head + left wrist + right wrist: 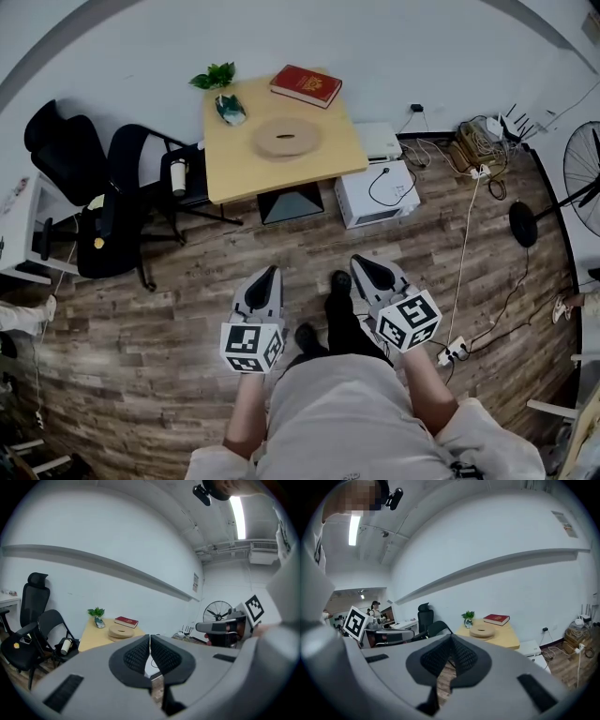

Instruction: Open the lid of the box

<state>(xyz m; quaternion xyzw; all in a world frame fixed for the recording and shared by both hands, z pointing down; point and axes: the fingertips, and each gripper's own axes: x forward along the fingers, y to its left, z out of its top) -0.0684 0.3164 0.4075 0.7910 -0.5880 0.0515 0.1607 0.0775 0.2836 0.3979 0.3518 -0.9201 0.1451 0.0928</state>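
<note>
The box is a round, flat wooden one with its lid on (286, 139), lying on a light wooden table (234, 173) across the room; it also shows in the left gripper view (121, 631) and in the right gripper view (482, 630). Both grippers are held close to the person's body, far from the table. My left gripper (265, 277) is shut with nothing in it, its pads (140, 654) pressed together. My right gripper (361, 265) is shut and empty too, pads (461, 654) touching.
A red book (306, 85) and a small potted plant (217, 82) share the table. Black chairs (103, 197) stand to its left, a white microwave-like appliance (375, 195) on the floor to its right. Cables, a power strip (452, 352) and a fan (581, 173) lie at the right.
</note>
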